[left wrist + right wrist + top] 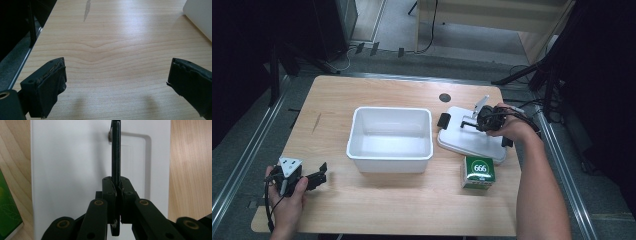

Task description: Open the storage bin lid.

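Lid (472,137) lies flat on the counter (387,200), just right of the white tub (390,139), and the right hand-held gripper (468,123) sits over it. Left hand-held gripper (116,85) is spread wide above bare wood. Right hand-held gripper (117,187) pinches the lid's thin black handle (115,150).

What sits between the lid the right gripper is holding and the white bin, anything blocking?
Nothing visible does. The right gripper is shut on the handle of the white lid, and bare table separates it from the open white bin. The green box sits nearer the person, off that line.
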The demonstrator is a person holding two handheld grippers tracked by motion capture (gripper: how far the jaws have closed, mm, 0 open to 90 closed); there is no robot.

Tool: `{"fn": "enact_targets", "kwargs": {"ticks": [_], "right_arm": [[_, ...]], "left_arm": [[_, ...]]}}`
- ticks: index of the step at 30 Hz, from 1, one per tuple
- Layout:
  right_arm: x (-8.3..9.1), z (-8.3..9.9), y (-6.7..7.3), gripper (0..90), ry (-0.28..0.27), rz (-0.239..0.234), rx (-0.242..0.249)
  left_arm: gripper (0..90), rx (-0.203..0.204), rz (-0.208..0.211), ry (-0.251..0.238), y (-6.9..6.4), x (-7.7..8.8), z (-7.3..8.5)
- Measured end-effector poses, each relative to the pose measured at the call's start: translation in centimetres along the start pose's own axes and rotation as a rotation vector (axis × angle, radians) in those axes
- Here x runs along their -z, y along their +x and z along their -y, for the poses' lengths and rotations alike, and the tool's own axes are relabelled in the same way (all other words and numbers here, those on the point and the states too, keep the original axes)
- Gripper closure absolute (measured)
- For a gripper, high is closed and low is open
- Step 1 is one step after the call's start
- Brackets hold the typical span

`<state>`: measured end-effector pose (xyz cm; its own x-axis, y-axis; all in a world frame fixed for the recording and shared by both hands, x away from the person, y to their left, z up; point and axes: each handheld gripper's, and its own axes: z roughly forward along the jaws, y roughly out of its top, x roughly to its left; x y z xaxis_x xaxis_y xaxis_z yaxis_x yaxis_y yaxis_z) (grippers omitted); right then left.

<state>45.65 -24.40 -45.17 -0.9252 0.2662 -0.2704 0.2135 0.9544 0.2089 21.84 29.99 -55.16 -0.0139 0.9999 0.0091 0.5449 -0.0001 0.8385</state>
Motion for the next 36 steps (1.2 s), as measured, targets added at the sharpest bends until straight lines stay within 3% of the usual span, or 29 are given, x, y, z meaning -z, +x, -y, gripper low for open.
{"fn": "enact_targets", "kwargs": {"ticks": [8,12,14,17,18,23,27,29,30,31,36], "right_arm": [[-0.6,0.2,0.2,84.0,0.003,-0.008,-0.023],[-0.3,0.2,0.2,75.4,-0.003,0.014,-0.028],[0.1,0.2,0.1,64.7,-0.009,0.032,-0.062],[0.4,0.3,0.1,59.0,-0.014,0.029,-0.087],[0.6,0.3,0.1,51.8,-0.010,0.019,-0.106],[1.4,0.2,0.4,40.4,-0.001,0.015,-0.127],[2.6,0.0,0.4,29.2,-0.014,0.034,-0.124],[3.6,-0.2,0.6,19.3,-0.022,0.016,-0.123],[3.6,-0.2,0.6,19.3,-0.022,0.016,-0.123],[4.1,-0.4,0.7,12.2,-0.018,0.014,-0.128],[5.1,-0.7,1.3,0.0,-0.011,-0.002,-0.117]], "left_arm": [[2.7,0.001,-0.001,0.000,0.0,0.0,0.0],[2.8,0.002,-0.001,-0.001,0.0,0.0,0.0],[2.7,0.001,0.000,-0.001,0.0,0.0,0.0],[2.8,0.001,0.000,0.000,0.0,0.0,0.0],[2.8,0.001,0.000,-0.001,0.0,0.0,0.0],[2.8,0.002,0.001,0.000,0.0,0.0,0.0],[2.8,0.002,0.000,-0.001,0.0,0.0,0.0],[2.8,0.004,0.000,-0.001,0.0,0.0,0.0],[2.8,0.005,0.000,-0.001,0.0,0.0,0.0],[2.8,0.004,0.000,0.000,0.0,0.0,0.0],[2.8,0.002,0.001,0.000,0.0,-0.1,0.0]]}}
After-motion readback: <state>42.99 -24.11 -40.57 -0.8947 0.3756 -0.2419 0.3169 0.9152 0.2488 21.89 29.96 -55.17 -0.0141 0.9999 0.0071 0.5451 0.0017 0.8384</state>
